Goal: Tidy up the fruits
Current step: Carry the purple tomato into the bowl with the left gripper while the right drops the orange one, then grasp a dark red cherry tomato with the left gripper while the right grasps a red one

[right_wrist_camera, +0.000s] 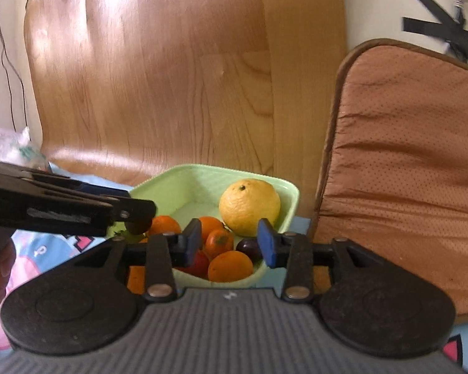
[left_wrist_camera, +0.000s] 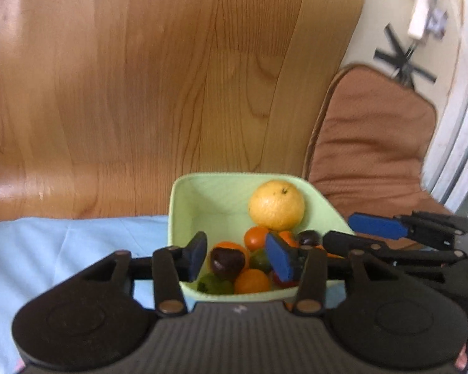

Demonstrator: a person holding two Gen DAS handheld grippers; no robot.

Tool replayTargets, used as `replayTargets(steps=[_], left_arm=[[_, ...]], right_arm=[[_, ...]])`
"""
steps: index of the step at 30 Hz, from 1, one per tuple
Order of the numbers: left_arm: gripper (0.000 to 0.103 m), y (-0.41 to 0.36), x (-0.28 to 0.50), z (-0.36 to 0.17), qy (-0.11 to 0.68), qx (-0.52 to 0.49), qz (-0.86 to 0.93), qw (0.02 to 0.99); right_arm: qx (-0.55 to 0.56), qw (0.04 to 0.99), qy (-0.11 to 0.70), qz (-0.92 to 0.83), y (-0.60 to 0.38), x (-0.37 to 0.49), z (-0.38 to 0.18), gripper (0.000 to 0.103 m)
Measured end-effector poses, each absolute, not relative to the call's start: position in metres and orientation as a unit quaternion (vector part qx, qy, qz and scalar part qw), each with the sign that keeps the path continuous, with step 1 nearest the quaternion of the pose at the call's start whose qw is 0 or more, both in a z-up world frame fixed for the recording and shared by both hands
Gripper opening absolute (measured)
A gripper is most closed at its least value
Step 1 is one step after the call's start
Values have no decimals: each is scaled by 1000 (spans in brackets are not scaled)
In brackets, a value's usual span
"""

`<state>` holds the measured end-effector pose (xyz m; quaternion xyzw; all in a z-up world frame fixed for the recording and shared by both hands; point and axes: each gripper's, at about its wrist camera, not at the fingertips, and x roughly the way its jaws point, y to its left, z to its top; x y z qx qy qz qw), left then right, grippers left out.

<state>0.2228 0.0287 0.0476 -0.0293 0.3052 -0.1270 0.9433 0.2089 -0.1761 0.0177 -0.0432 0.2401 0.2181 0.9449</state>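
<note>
A light green square bowl holds a large yellow citrus, several small orange fruits, dark plums, green fruits and a red one. My left gripper is open and empty, its fingers just above the fruit at the bowl's near side. My right gripper is open and empty over the bowl's near right corner; it also shows at the right in the left wrist view.
The bowl sits on a light blue cloth in front of a curved wooden chair back. A brown cushion stands right of the bowl. A plastic bag lies at the far left.
</note>
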Motion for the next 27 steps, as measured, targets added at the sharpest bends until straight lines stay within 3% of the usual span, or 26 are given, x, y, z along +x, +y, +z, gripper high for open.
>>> replayTargets(steps=[4, 7, 13, 15, 16, 17, 18, 19, 27], left_arm=[[44, 46, 188, 54, 288, -54, -145, 945], [53, 48, 167, 43, 293, -44, -161, 942], [53, 36, 162, 5, 342, -24, -171, 924], [50, 32, 163, -1, 347, -19, -169, 922], [43, 29, 164, -3, 350, -15, -170, 921], [29, 25, 164, -7, 352, -11, -171, 920], [26, 23, 162, -7, 346, 0, -165, 924], [26, 23, 159, -7, 345, 0, -164, 924], [26, 30, 99, 10, 336, -41, -201, 919]], right_arm=[[-24, 942, 243, 230, -192, 186, 19, 44], [-33, 934, 252, 252, -197, 166, 14, 44], [-85, 917, 284, 268, -179, 159, -2, 45], [-91, 912, 297, 269, -173, 166, -6, 45], [-94, 910, 304, 268, -171, 170, -9, 44], [-96, 908, 311, 265, -170, 174, -12, 43], [-98, 905, 319, 263, -168, 177, -15, 37], [-98, 906, 320, 258, -169, 175, -17, 27], [-84, 910, 294, 279, -176, 100, 0, 27]])
